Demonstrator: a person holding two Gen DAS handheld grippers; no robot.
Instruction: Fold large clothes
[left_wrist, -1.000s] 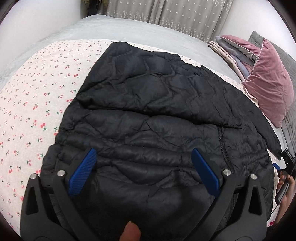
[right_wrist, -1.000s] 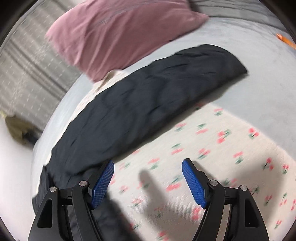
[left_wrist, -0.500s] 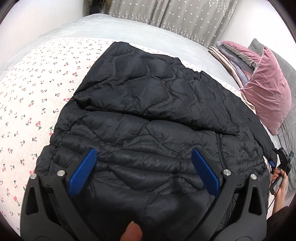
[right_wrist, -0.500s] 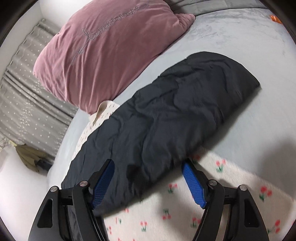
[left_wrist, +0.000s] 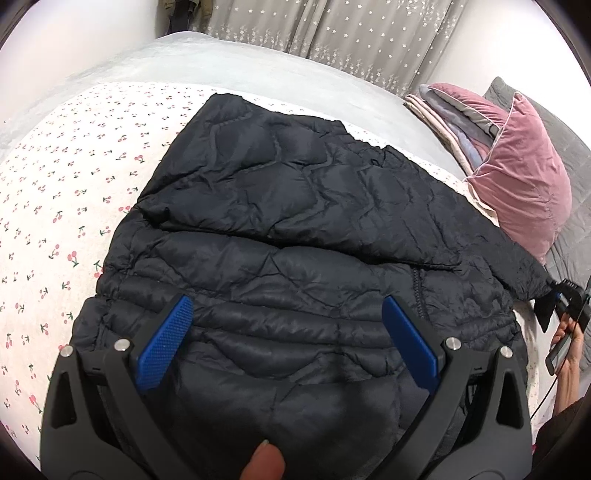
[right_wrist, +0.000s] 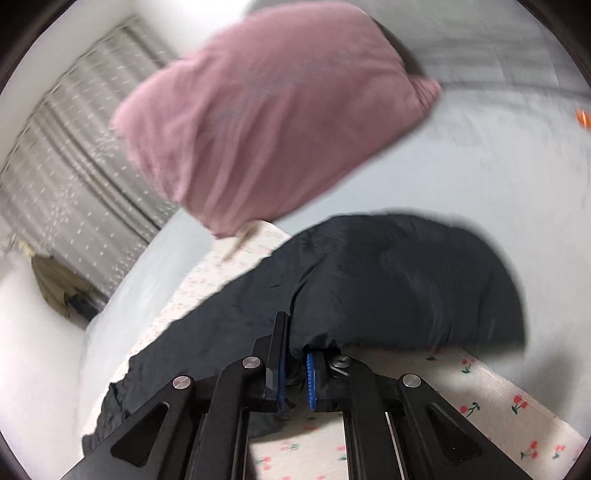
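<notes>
Right tongs (right_wrist: 295, 360) have just been closing and now pinch the sleeve end (right_wrist: 406, 280) of the black quilted puffer jacket (left_wrist: 295, 236), the fabric caught between their blue pads. Left tongs (left_wrist: 288, 343) hang spread wide above the jacket's hem, gripping nothing. That jacket lies flat on a white cherry-print sheet (left_wrist: 66, 206) over the grey bed, near a pink velvet pillow (left_wrist: 524, 184).

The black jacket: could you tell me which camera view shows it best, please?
The left wrist view: the black jacket lies nearly whole and sharp on the cherry-print sheet. The right wrist view shows only its blurred sleeve, pinched in the right gripper.
</notes>
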